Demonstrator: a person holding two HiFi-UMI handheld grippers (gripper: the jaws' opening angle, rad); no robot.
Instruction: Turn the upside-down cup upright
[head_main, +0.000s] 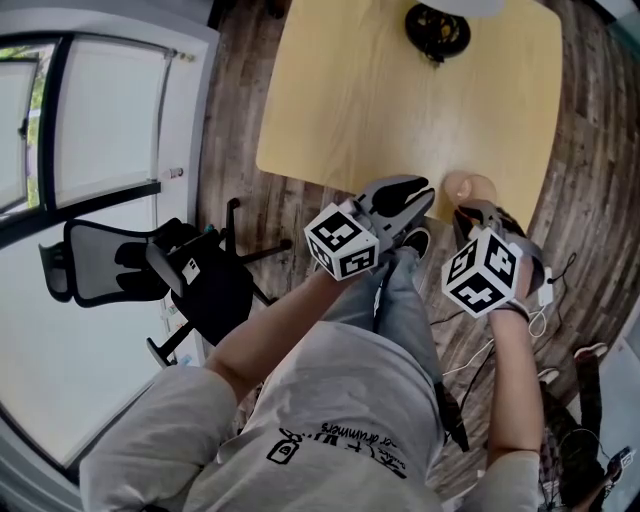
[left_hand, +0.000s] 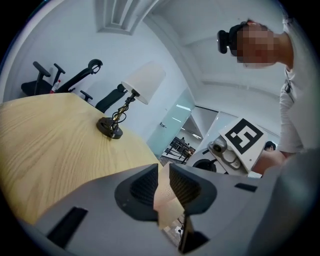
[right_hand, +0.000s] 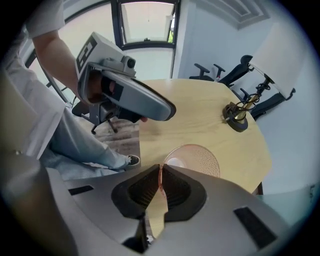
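Observation:
The cup (head_main: 468, 185) is pink, translucent and dotted, and sits at the near edge of the wooden table (head_main: 370, 100). In the right gripper view the cup (right_hand: 196, 156) has its mouth facing up, so I look into it. My right gripper (right_hand: 161, 181) is shut on its near rim and points steeply down; in the head view this gripper (head_main: 470, 210) is right at the cup. My left gripper (head_main: 425, 196) lies level just left of the cup, apart from it. Its jaws (left_hand: 164, 187) stand a narrow gap apart, and the cup (left_hand: 167, 212) shows through that gap beyond them.
A small lamp (head_main: 437, 30) with a dark base stands at the table's far side. A black office chair (head_main: 150, 270) is on the wooden floor to the left. The person's legs and a shoe (head_main: 415, 243) are under the near table edge. Cables lie on the floor at right.

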